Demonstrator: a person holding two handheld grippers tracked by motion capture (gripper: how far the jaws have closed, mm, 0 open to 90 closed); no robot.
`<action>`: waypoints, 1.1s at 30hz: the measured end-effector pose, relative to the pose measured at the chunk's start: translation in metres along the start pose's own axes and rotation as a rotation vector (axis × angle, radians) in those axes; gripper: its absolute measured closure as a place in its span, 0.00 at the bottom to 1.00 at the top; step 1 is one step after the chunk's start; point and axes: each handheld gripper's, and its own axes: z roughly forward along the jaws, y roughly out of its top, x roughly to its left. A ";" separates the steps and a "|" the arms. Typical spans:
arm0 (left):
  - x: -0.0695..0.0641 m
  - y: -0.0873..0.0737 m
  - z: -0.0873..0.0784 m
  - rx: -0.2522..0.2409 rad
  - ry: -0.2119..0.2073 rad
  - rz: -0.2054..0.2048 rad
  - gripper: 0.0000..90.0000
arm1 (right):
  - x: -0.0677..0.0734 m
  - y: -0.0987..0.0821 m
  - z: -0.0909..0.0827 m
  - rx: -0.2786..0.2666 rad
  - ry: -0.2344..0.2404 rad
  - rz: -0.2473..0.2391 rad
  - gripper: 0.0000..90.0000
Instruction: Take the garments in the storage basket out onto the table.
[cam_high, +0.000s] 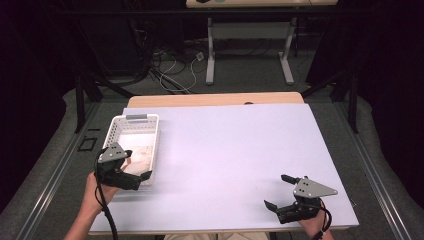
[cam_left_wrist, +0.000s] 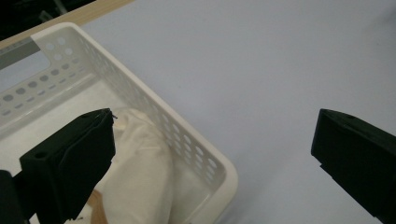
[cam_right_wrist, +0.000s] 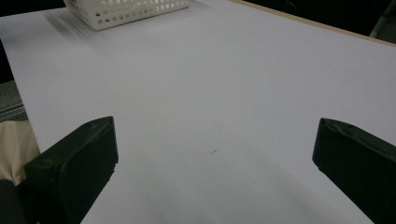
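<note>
A white perforated basket (cam_high: 116, 131) stands at the table's left side. A cream cloth bundle (cam_high: 142, 156) lies in its near half. My left gripper (cam_high: 140, 163) is open and straddles the basket's near right corner. In the left gripper view the gripper (cam_left_wrist: 215, 121) has one jaw inside the basket (cam_left_wrist: 140, 88), just above the cloth (cam_left_wrist: 140, 163), and the other outside over the table. My right gripper (cam_high: 274, 190) is open near the front right edge, low over the bare sheet. Nothing lies between its jaws in the right gripper view (cam_right_wrist: 215, 126), where the basket (cam_right_wrist: 126, 11) is far off.
A pale sheet (cam_high: 240, 145) covers the table, with a wooden strip (cam_high: 215, 99) bare along the far edge. A tan patch (cam_left_wrist: 95, 205) peeks from under the cloth. Beyond the table are floor cables (cam_high: 175, 70) and another table's legs (cam_high: 210, 55).
</note>
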 end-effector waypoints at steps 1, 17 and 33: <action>0.002 0.001 0.001 0.008 0.004 0.003 0.00 | 0.000 0.000 0.000 0.000 0.000 0.000 0.00; 0.034 0.018 -0.002 0.060 0.013 -0.016 0.00 | -0.001 0.001 -0.001 -0.003 0.000 -0.003 0.00; 0.061 0.024 0.024 0.242 0.065 -0.003 0.00 | -0.001 0.000 0.001 0.011 0.003 0.003 0.00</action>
